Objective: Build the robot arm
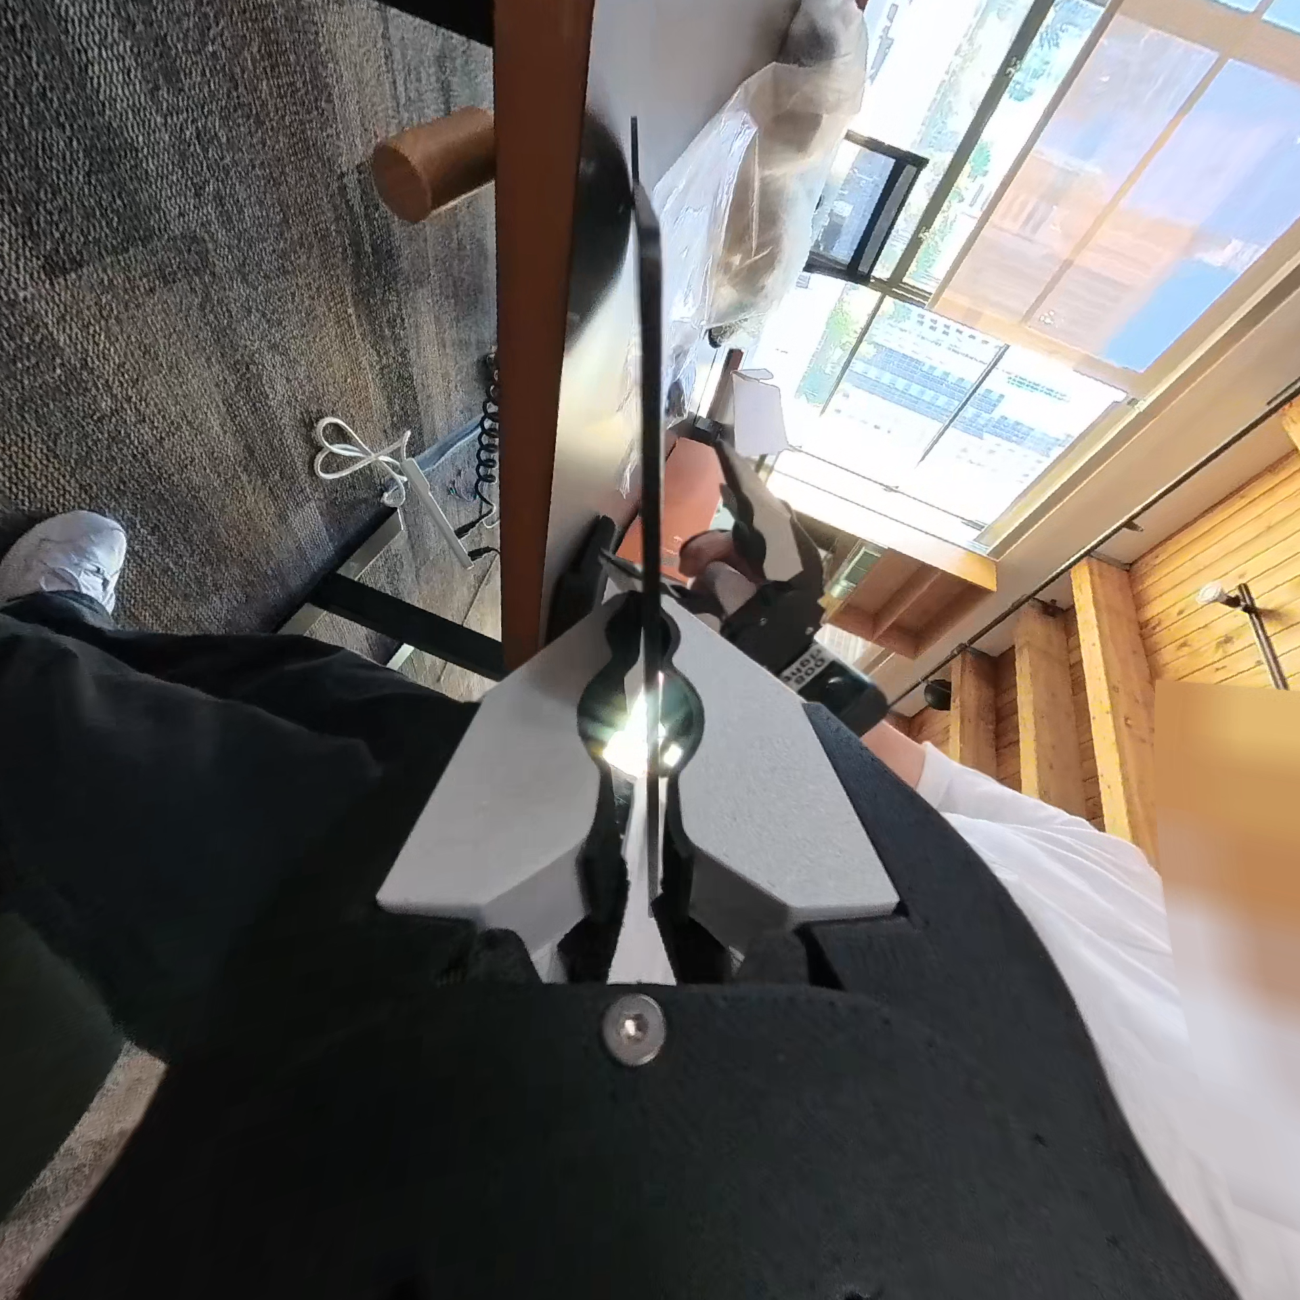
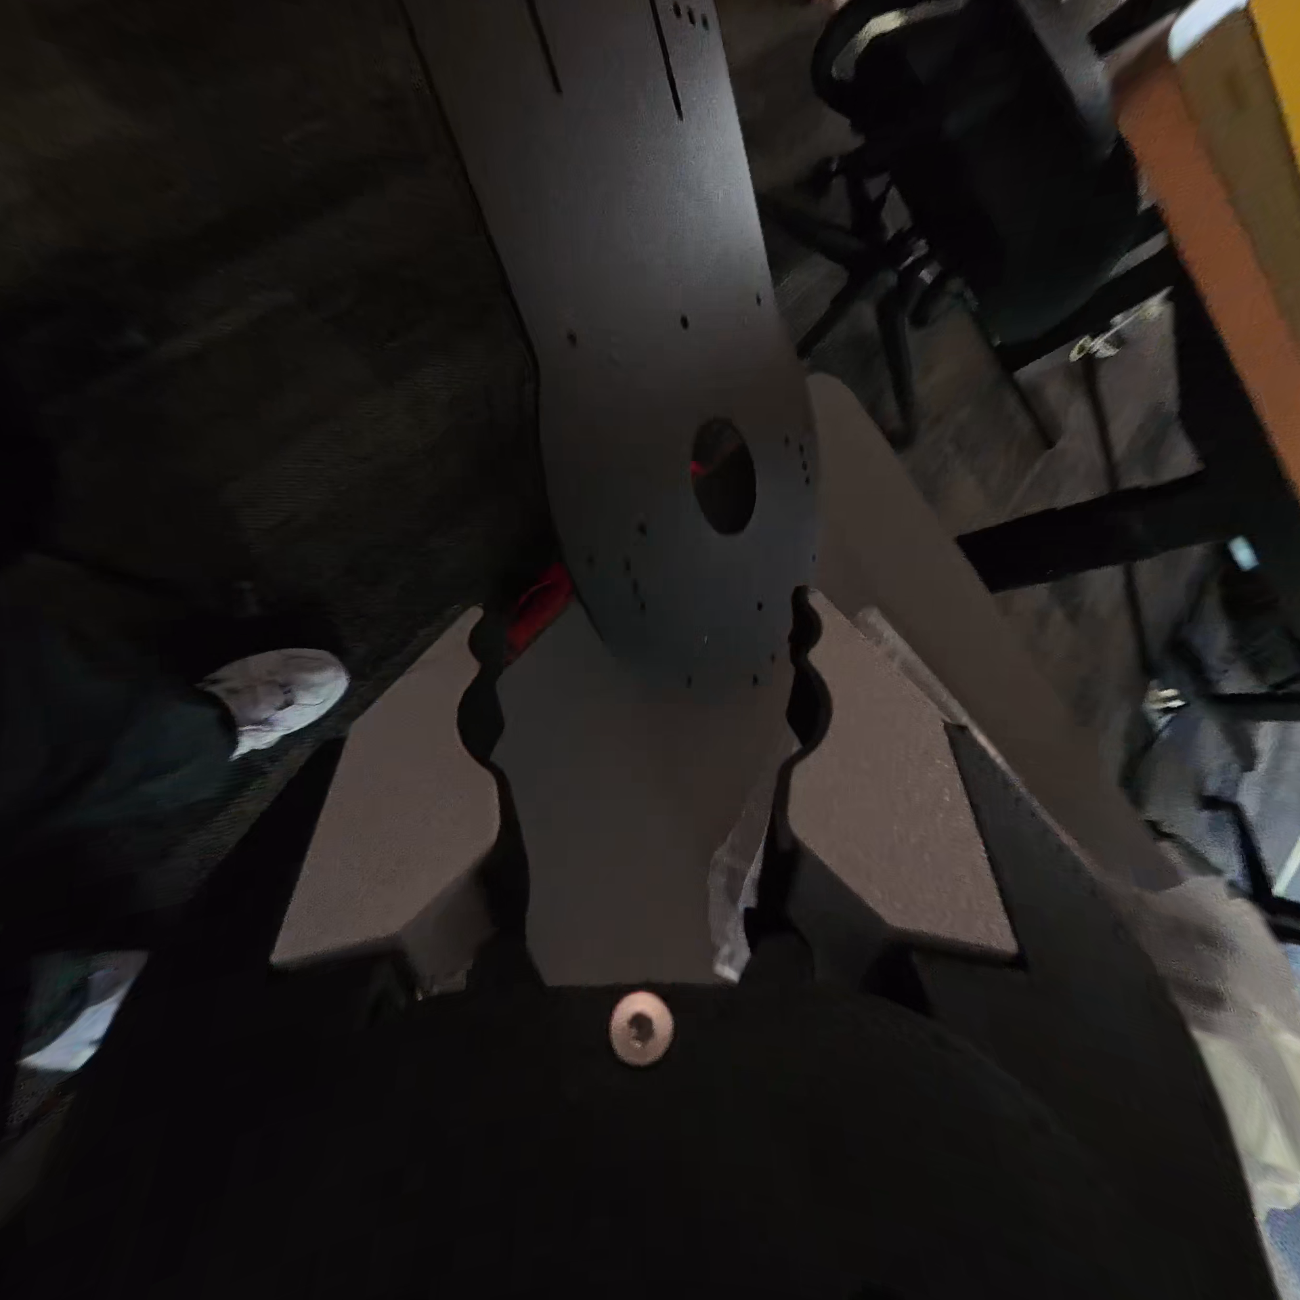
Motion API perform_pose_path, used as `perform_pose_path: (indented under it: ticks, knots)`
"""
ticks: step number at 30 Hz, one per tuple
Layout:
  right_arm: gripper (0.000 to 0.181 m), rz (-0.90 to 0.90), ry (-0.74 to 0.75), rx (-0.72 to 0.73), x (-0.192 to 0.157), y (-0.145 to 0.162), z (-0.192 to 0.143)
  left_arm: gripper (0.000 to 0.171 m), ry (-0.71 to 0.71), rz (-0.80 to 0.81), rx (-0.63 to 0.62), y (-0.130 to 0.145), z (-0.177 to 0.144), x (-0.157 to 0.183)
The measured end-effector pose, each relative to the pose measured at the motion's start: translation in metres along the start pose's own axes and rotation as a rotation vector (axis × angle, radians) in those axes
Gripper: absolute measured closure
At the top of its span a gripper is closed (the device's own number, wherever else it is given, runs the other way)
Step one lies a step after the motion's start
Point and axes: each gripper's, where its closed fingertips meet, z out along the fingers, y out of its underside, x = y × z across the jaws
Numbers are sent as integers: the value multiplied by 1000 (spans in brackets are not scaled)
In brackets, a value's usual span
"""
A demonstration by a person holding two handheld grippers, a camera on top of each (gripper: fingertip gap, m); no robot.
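The left gripper (image 1: 644, 626) is clamped on the thin edge of a black metal plate (image 1: 651, 366) beside the table edge (image 1: 538, 338), while the right gripper (image 2: 636, 633) has its fingers apart, the plate's (image 2: 633, 352) rounded end between them.

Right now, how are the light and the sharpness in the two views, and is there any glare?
Left wrist view: bright daylight from the window, sharp; strong glare between the left claw fingers, which pinch the thin black plate edge-on. Right wrist view: dim and motion-blurred, worst at the table edge; the perforated plate ahead of the open right claw stays readable.
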Motion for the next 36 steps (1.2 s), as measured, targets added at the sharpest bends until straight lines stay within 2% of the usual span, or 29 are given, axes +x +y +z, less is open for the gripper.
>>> perform_pose_path:
  ticks: [3,4,6,8,9,10,13,18,25,30,33,36]
  knots:
    - [112,-42,91,11,5,-13,21,170,-1,-33,-26,3,2,3]
    - [121,-58,112,-6,6,-12,29,170,2,-44,-34,4,3,5]
    - [128,-104,160,-39,10,-10,40,171,12,-68,-48,7,5,8]
    - [151,-107,212,-26,20,-16,42,171,16,-76,-64,11,7,11]
    - [163,-108,191,-24,19,-19,43,171,22,-80,-71,13,9,13]
    - [169,-105,224,-26,26,-20,41,171,35,-88,-73,14,10,16]
    - [179,-168,243,-21,40,-24,34,171,111,-141,-62,15,12,29]
    - [181,-319,164,-37,50,-30,13,171,155,-197,-72,25,15,47]
    - [180,-377,177,-75,80,-32,-54,171,285,-189,-130,49,35,90]
    - [180,-430,268,-186,114,-13,-113,171,334,-131,-233,58,75,129]
    - [181,-447,366,-283,147,-2,-168,171,359,-33,-328,65,107,171]
    - [181,-472,509,-376,182,0,-243,171,420,89,-425,86,141,226]
